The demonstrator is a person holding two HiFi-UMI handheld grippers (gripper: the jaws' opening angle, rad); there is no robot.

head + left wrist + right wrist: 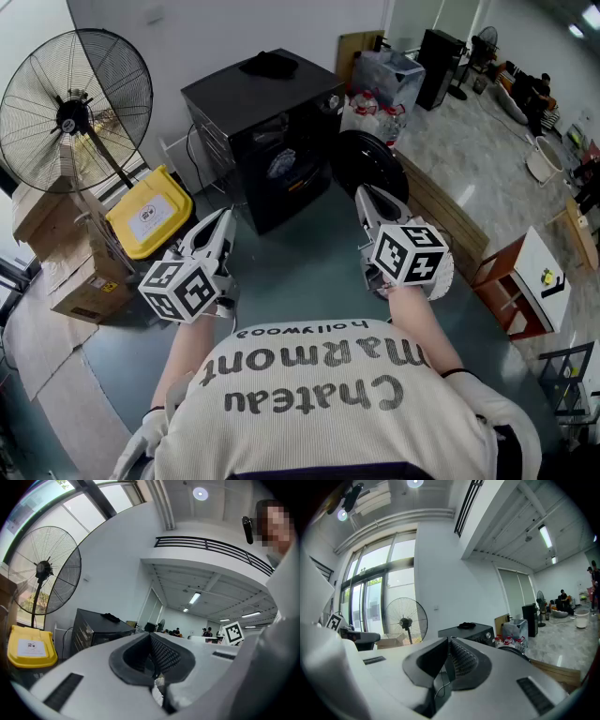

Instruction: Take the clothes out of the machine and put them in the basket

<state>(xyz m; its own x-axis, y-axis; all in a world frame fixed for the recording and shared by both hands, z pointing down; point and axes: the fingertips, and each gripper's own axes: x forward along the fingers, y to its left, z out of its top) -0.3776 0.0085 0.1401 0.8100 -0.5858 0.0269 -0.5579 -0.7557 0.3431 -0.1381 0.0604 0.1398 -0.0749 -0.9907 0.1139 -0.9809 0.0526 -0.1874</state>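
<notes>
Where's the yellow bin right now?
Head view, upper left: the yellow bin stands on the floor just left of the black machine, under the standing fan and beside cardboard boxes.

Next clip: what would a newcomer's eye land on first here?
A black washing machine stands centre against the wall, round door swung open at its right, a dark cloth on top. A big pedestal fan towers at left beside a yellow bin. Nearest, the left gripper and right gripper point toward the machine, both shut, empty.

Overhead, two level — machine (272, 141) shared
</notes>
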